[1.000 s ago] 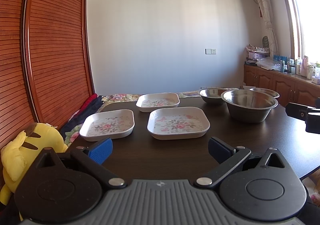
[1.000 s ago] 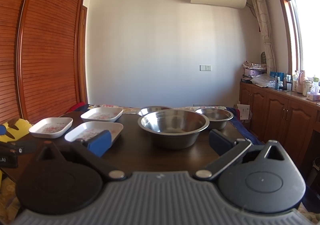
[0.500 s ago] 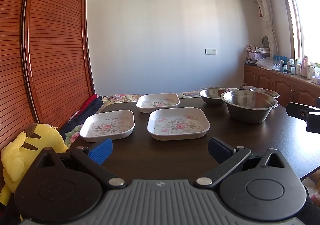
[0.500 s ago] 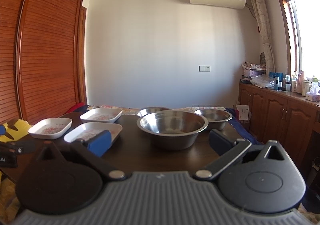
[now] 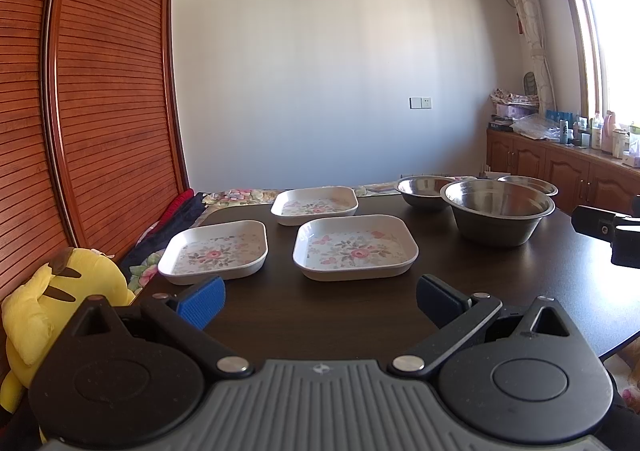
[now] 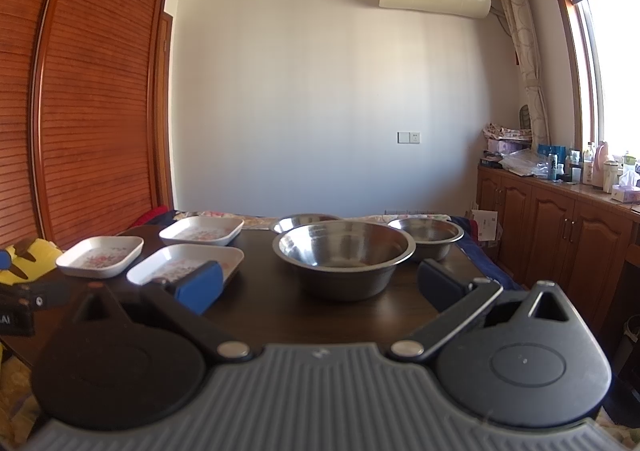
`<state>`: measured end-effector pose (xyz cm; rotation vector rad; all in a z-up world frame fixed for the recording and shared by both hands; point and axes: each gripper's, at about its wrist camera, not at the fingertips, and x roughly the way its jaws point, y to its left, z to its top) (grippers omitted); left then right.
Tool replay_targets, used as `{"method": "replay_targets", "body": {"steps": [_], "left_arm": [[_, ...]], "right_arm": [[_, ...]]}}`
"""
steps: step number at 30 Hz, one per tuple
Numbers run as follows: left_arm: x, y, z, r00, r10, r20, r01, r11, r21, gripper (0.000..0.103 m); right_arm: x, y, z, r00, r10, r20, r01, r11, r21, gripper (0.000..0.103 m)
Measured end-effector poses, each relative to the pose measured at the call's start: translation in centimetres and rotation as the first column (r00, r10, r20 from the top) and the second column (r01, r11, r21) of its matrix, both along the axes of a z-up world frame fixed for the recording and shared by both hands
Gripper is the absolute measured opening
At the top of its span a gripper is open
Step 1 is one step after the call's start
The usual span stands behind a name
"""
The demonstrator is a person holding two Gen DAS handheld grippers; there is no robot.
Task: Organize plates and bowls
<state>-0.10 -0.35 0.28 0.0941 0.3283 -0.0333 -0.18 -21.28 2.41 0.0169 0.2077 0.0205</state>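
Three white square floral plates lie on a dark table (image 5: 328, 315): one near centre (image 5: 355, 246), one at the left (image 5: 216, 251), one behind (image 5: 315, 205). A large steel bowl (image 5: 498, 211) stands at the right with two smaller steel bowls behind it (image 5: 424, 191) (image 5: 528, 183). My left gripper (image 5: 318, 301) is open and empty, just short of the centre plate. My right gripper (image 6: 318, 283) is open and empty, facing the large bowl (image 6: 344, 259). The plates show in the right wrist view at the left (image 6: 100, 255) (image 6: 186, 263) (image 6: 202, 230).
A yellow plush toy (image 5: 52, 315) sits off the table's left edge. Slatted wooden doors (image 5: 88, 91) line the left. A wooden cabinet (image 6: 560, 227) with bottles stands at the right. Bedding lies behind the table (image 5: 240, 195).
The right gripper's view has tilted slightly, so the bowls sit a little lower and nearer. The left gripper has not visibly moved.
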Motion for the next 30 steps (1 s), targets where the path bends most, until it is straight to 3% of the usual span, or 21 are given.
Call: {"method": "replay_targets", "body": {"steps": [30], "left_arm": [[0.36, -0.02, -0.63, 1.000, -0.009, -0.019, 0.009, 1.000, -0.003, 0.103]], "right_arm": [[0.25, 0.36, -0.45, 1.000, 0.015, 0.002, -0.015, 1.000, -0.006, 0.103]]}}
